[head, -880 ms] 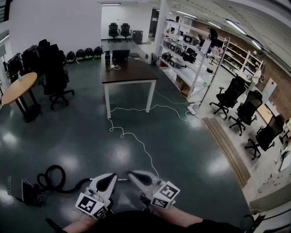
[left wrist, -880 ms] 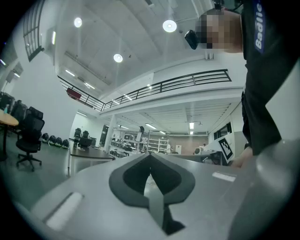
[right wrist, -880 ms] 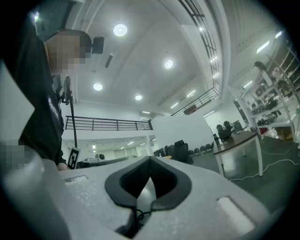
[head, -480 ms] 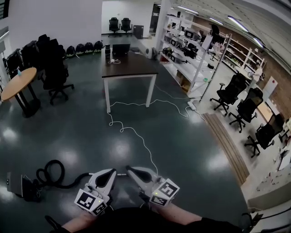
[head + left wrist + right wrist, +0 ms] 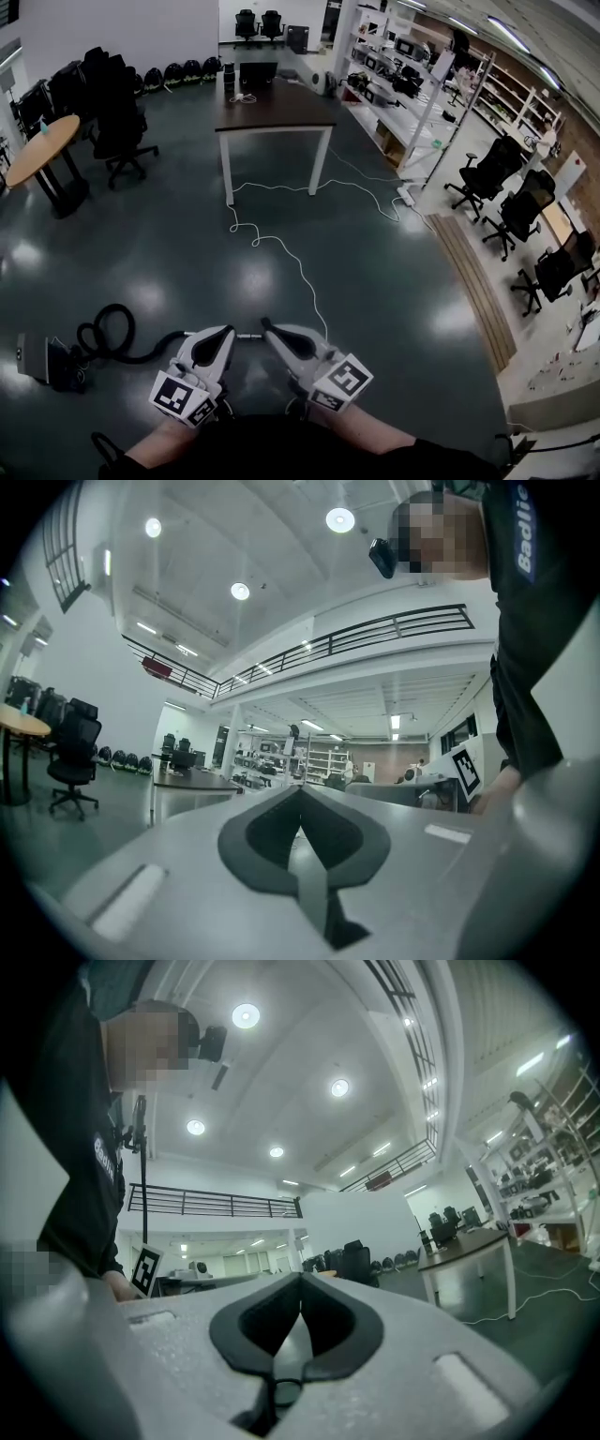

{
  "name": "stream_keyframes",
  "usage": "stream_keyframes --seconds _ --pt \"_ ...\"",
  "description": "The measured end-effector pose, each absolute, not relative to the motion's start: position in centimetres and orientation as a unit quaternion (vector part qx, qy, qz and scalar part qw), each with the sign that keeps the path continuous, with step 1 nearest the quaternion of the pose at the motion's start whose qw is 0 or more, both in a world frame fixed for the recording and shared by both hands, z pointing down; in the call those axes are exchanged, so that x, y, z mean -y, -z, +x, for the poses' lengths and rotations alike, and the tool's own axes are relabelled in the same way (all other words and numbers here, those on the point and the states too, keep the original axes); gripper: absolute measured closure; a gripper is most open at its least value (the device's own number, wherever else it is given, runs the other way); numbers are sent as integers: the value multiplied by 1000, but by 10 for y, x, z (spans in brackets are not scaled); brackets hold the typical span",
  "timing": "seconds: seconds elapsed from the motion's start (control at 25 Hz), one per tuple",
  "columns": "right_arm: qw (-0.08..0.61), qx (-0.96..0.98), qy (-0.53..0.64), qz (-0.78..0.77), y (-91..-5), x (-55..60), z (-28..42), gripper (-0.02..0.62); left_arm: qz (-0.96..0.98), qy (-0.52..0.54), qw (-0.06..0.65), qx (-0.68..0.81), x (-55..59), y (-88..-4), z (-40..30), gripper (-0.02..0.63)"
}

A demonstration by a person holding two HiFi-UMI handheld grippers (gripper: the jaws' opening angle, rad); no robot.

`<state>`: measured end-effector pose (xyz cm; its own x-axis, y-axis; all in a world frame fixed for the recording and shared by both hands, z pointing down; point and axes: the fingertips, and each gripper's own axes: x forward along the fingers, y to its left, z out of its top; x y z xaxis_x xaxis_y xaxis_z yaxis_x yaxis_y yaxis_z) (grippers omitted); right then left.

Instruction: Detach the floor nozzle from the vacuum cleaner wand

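Black vacuum hose [image 5: 106,330] coils on the floor [image 5: 375,281] from vacuum cleaner [image 5: 39,362], ending just beside left hand-held gripper [image 5: 226,332]. Right hand-held gripper [image 5: 266,327] is near it. Both have jaws together, empty. Shirt [image 5: 525,639] print reads "Badlic".

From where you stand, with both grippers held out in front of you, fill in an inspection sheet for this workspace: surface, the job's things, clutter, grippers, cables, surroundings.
Surface: glossy dark floor, reflecting the ceiling lights.
Job's things: vacuum cleaner body at lower left; its black hose lies coiled and runs toward the grippers; the parts to be separated cannot be made out.
Clutter: a few dark items on the dark table, too small to name.
Grippers: left gripper and right gripper both shut, nothing between the jaws, tips close together.
Cables: white cable snakes from the table across the floor toward the grippers.
Surroundings: round wooden table, black office chairs, shelving.
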<state>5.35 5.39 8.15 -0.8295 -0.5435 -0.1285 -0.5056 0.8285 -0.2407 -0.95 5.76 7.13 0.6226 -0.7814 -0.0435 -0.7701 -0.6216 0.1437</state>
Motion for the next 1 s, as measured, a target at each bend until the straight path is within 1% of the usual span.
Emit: stream_keyframes --seconds 0.2,0.4,0.72,1.0 --pt "98 -955 113 -258 -97 -44 65 592 888 34 44 456 -43 -85 -3 604" --pt "89 -955 139 -248 -119 -29 63 593 871 19 45 489 -19 -105 -19 604" --pt "40 -945 162 -280 -145 2 10 594 861 31 81 500 29 -142 -96 604" --pt "2 -928 181 -326 -177 25 -23 592 859 15 93 503 75 -196 -164 604"
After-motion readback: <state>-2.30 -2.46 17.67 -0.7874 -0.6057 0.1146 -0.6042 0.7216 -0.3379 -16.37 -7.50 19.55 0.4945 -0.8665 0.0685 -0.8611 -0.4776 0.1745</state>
